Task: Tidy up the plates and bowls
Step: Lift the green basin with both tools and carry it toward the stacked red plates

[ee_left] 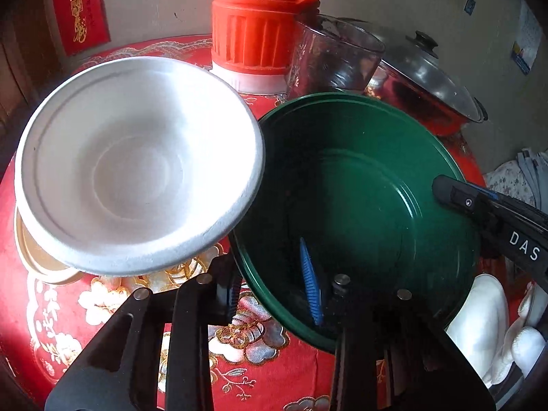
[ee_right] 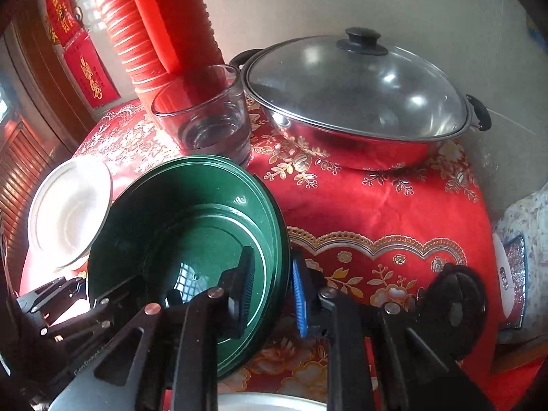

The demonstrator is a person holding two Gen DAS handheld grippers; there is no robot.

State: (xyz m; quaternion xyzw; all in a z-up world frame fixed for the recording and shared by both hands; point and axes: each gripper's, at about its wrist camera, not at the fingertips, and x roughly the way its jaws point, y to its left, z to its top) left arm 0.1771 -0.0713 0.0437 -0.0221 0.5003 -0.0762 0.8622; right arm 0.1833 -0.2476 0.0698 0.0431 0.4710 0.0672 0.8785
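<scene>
Dark green and glossy, the green bowl (ee_left: 359, 205) fills the middle of the table, a round shallow dish with ridged rings near its rim, tilted up off the red cloth (ee_right: 376, 205). The left gripper (ee_left: 274, 294) clamps its near rim at about 7 o'clock of the bowl in the left wrist view, one blue-ribbed pad inside the bowl, the other outside. The right gripper (ee_right: 272, 291) pinches the rim at 4 o'clock of the bowl in its own view, jaws closed on the wall, one finger inside, the blue pad outside. So both grippers are on the same dish!

At the bowl's 9 o'clock the white bowl (ee_left: 137, 167) has a matte, foam-like surface, and its edge overlaps the green rim. A gold-coloured dish (ee_left: 37, 257) peeks out below it.

Behind, at 12 o'clock, stands a clear glass tumbler (ee_right: 205, 116), right beside the green rim, with a ribbed orange-red plastic jug (ee_left: 253, 27) behind it. At 1 o'clock in the right wrist view sits a shiny steel pot (ee_right: 356, 109) under a glass lid with a black knob. The cloth is red satin with gold and silver flowers.
</scene>
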